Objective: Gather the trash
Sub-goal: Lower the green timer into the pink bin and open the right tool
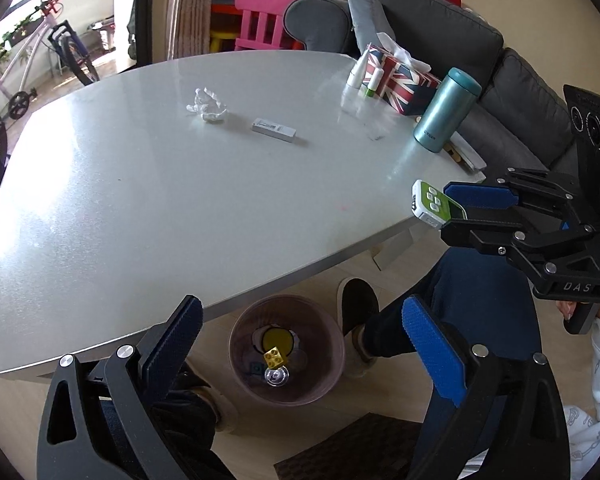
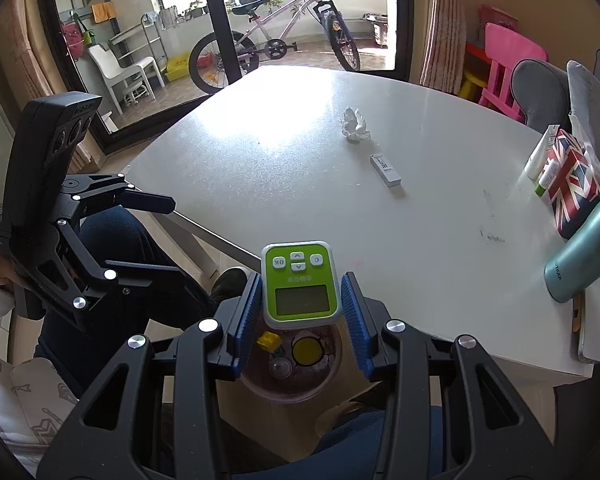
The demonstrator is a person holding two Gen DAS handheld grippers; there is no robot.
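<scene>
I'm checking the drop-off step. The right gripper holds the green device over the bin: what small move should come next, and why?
Probably open the right gripper to release the green device. It is shut on the device and hangs above the bin, which already holds a yellow brick. The left gripper is open and empty, so it need not act.

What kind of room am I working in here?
Most likely a home living room: a grey sofa runs behind the white table, a child's pink chair stands in the corner, and a bicycle is parked on the balcony beyond the glass door.
</scene>
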